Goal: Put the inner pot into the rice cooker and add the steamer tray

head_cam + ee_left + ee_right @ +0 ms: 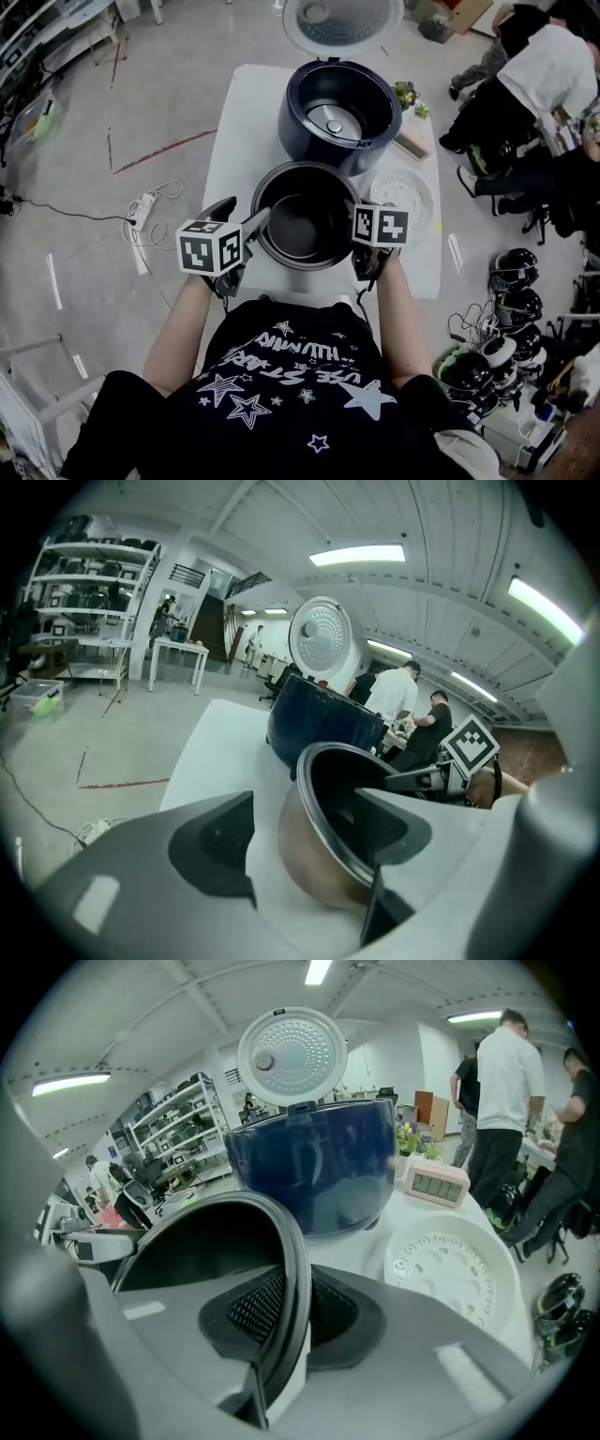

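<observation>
writing: almost none legible. the marker cube on the left gripper and the cube on the right carry black-and-white square patterns, no letters. the person's dark shirt has white stars and a line of lettering, upside down from the head view and not cleanly readable. a small pink clock sits by the cooker, digits too small to read.

materials: rice cooker has a glossy navy, rounded body. its lid stands swung up at the back, with a pale dimpled plate on the inner face. a silvery heating plate with a centre button shows in the well. the steamer tray is a white plastic disc full of small holes. it lies flat on the white table, right of the pot and just beside the cooker.

inner pot: round, with a dark matte lining, a brushed bronze-toned outer wall and a thick rolled rim. it stands on the table just in front of the cooker, nearer the person, outside the well.

right gripper: jaws closed on the pot's right rim, ribbed black pads pressing it from both sides.

left gripper: jaws apart, straddling the left rim, one jaw inside the pot. a strip of white table shows between the outer jaw and the pot wall.
</observation>
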Motion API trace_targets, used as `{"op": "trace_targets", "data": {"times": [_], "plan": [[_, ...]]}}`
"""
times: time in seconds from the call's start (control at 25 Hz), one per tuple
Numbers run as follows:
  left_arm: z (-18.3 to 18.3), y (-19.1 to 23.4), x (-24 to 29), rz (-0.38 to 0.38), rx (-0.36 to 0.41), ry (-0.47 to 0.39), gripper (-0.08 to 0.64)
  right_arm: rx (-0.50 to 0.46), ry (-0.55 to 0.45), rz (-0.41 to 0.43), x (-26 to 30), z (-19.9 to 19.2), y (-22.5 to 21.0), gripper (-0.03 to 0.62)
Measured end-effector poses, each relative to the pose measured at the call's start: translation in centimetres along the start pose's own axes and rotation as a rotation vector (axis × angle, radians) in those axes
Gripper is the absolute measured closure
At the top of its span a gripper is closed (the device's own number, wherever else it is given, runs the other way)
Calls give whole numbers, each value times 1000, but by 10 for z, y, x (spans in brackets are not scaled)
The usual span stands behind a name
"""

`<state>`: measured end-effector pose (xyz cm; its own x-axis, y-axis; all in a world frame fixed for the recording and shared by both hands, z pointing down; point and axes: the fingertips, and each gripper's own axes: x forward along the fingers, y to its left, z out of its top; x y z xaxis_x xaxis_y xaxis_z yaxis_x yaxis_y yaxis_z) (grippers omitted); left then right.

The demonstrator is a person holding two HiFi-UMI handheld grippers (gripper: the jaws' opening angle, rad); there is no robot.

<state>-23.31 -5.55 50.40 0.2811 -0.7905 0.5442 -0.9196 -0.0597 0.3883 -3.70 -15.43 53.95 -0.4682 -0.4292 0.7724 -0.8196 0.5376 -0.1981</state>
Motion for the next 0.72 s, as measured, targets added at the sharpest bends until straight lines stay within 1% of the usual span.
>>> {"op": "trace_targets", "data": {"times": [0.12, 0.24, 0.32, 0.4, 0.48, 0.52, 0.56, 0.6, 0.72], "plan": [[-5, -4, 11, -3, -4, 56, 222, 3, 0, 0, 0, 0, 0, 509], [-8, -5, 19, 18, 34, 89, 254, 7, -2, -1, 0, -1, -1, 511], [-9, -4, 23, 32, 68, 107, 303, 5, -4, 0, 0, 0, -1, 511], [-10, -3, 25, 36, 78, 121, 318, 0, -5, 4, -1, -1, 0, 511], [-12, -5, 26, 36, 82, 137, 348, -9, -13, 10, -5, -2, 2, 511], [-13, -6, 26, 38, 85, 146, 376, -15, -20, 12, -7, -1, 5, 509], [-14, -7, 25, 45, 88, 153, 419, -20, -30, 14, -10, 0, 7, 508], [-16, -7, 24, 59, 90, 158, 439, -26, -40, 15, -13, 1, 10, 506], [-20, 0, 18, 100, 66, 152, 457, -53, -74, 18, -21, 3, 19, 505]]}}
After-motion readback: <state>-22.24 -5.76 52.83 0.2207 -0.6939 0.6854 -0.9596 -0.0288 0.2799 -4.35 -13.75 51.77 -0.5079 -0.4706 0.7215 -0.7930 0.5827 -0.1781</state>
